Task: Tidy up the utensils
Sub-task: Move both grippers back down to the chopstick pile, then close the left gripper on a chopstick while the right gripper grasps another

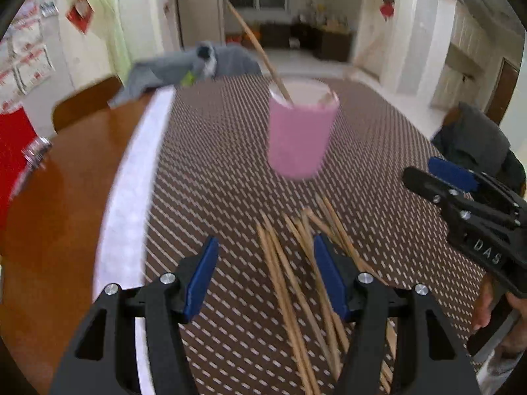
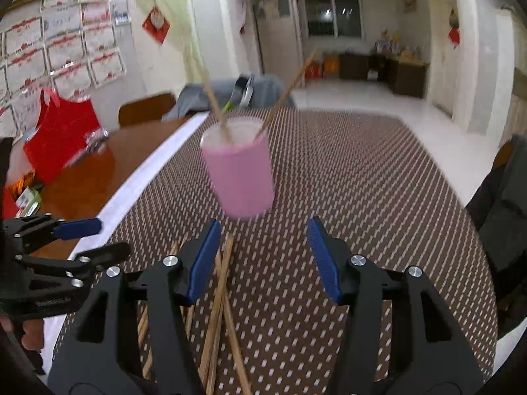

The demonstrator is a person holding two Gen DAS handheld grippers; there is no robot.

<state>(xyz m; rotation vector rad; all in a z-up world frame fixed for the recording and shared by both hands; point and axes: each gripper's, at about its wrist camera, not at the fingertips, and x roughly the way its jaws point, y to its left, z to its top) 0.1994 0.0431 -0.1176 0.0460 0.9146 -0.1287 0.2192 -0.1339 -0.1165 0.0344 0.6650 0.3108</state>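
Chopsticks [image 1: 296, 279] lie loose on patterned mat [image 1: 214, 164] beneath left gripper [image 1: 265, 265], fingers wide, empty; pink cup [image 1: 301, 131] beyond holds two. Right wrist view: right gripper [image 2: 263, 250] wide, empty, cup just ahead, loose chopsticks lower left.

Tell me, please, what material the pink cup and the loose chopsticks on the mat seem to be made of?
Pink cup: probably plastic, matte pink outside, paler inside; motion blur leaves paper or ceramic possible.
Chopsticks: likely bamboo or light wood, with an unpainted tan colour, thin straight shafts and a dull surface.
Mat: looks woven, with a brown and white diagonal pattern; the fibre cannot be told.
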